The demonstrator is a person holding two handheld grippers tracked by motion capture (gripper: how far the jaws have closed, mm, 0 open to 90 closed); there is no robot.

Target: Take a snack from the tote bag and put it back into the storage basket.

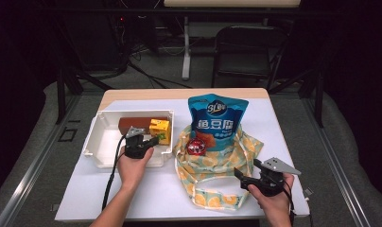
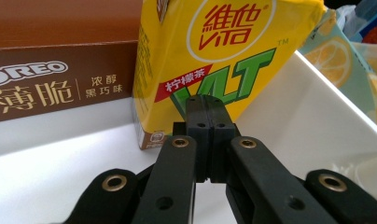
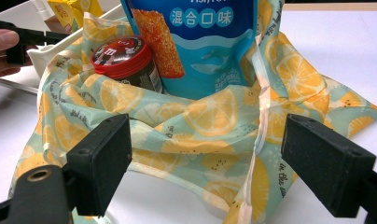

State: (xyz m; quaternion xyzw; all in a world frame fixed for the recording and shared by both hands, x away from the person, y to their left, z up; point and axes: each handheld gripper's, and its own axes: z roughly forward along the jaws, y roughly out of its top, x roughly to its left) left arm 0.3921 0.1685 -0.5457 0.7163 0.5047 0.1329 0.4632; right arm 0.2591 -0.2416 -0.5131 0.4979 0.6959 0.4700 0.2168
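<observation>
My left gripper [image 2: 206,105], jaws pressed together and empty, noses up to the Vita lemon tea carton [image 2: 210,56] standing in the white bin [image 1: 97,142] beside the Oreo box [image 2: 56,79]. My right gripper [image 3: 207,163], spread wide, waits at the lemon-print bag [image 3: 214,116], probably to hold it open.

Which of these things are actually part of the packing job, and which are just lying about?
In the job:
yellow lemon tea carton
brown biscuit box
white tub
lemon-print bag
blue snack pouch
red-lidded jar
left tongs, shut
right tongs, open

Lying about:
folding chair
</observation>
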